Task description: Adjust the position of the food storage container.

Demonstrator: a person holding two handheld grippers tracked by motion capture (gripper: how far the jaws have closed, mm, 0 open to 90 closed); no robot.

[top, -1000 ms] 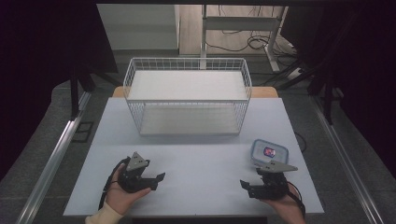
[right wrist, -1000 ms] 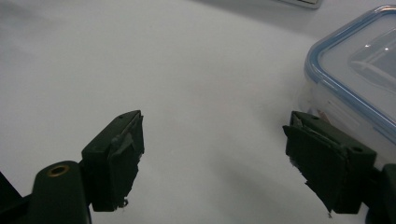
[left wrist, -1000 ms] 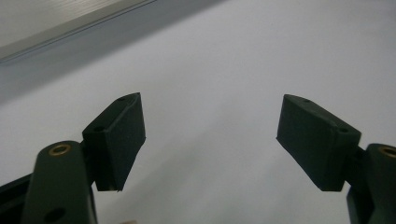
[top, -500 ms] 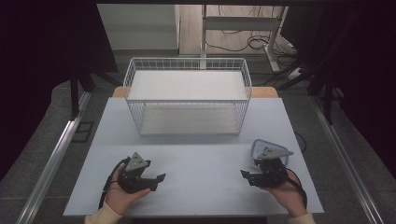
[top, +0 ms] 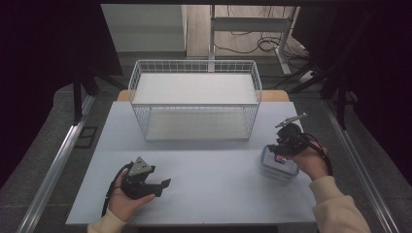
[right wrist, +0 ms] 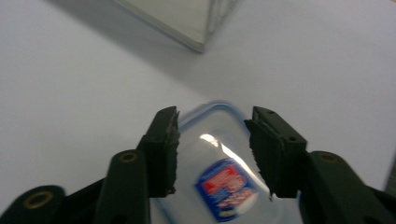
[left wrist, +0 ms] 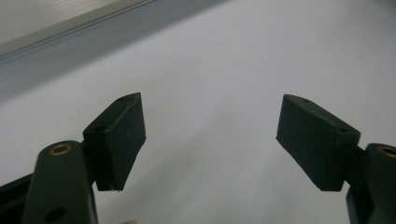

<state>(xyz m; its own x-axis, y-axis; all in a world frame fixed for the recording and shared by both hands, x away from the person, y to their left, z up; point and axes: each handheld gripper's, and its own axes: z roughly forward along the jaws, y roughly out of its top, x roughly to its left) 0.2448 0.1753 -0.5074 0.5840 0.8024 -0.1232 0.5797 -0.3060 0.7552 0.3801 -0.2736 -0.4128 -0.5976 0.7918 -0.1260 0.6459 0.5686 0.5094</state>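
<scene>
From the high view we see the bench (top: pixel 204 179) with a white wire basket (top: pixel 194 104) standing along its far edge, about midway between the two far corners. Our left gripper (top: pixel 163 187) lies low near the near-left corner of the bench, held in the left hand (top: pixel 127 204), its jaws pointing toward the right edge and standing apart with nothing between them. Near the right edge, a clear plastic container (top: pixel 278 165) with a blue-rimmed lid sits flat on the bench, just in front of the basket's right end but apart from it. Our right gripper (top: pixel 276 147) hovers over the container's far side, gripped by the right hand (top: pixel 311 160), with the cream sleeve (top: pixel 337 208) coming in from the near-right corner. In the left gripper view, we look along two black jaws spread wide over bare bench surface, with a pale metal rail (left wrist: pixel 70 23) crossing the upper left. In the right gripper view, the jaws stand at a middling gap and have just been closing; the container (right wrist: pixel 224 186) lies below and between them, its red and blue label (right wrist: pixel 225 189) showing through the lid, and the pads do not press on it. A corner of the basket (right wrist: pixel 196 23) shows at the top of that view.
</scene>
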